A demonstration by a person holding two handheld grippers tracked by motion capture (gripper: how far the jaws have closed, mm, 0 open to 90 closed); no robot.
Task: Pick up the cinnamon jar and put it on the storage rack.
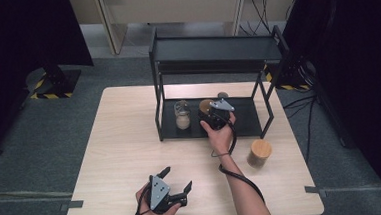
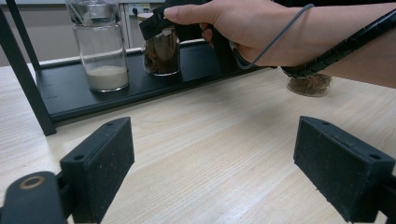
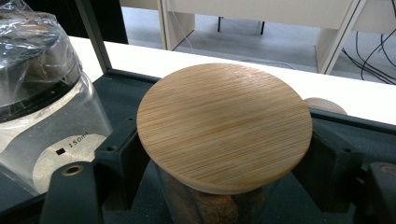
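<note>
Bamboo-lidded jar [image 3: 224,128] stands on the rack's lower shelf [image 1: 247,121] beside the powder jar [image 1: 182,115]. Right gripper [image 1: 214,117] pinches its glass body just under the lid. Left gripper [image 1: 175,181] idles on the table [image 1: 121,157], jaws spread. Step looks like placing or picking up; next, loosen or lift straight.

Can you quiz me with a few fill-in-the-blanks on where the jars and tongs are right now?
The right tongs grip the jar just below its ____ lid. That jar stands on the black rack's ____ shelf. The left tongs hover over the table with jaws ____. Another bamboo-lidded jar stands on the ____, outside the rack.

Missing words: bamboo; lower; open; table
</note>
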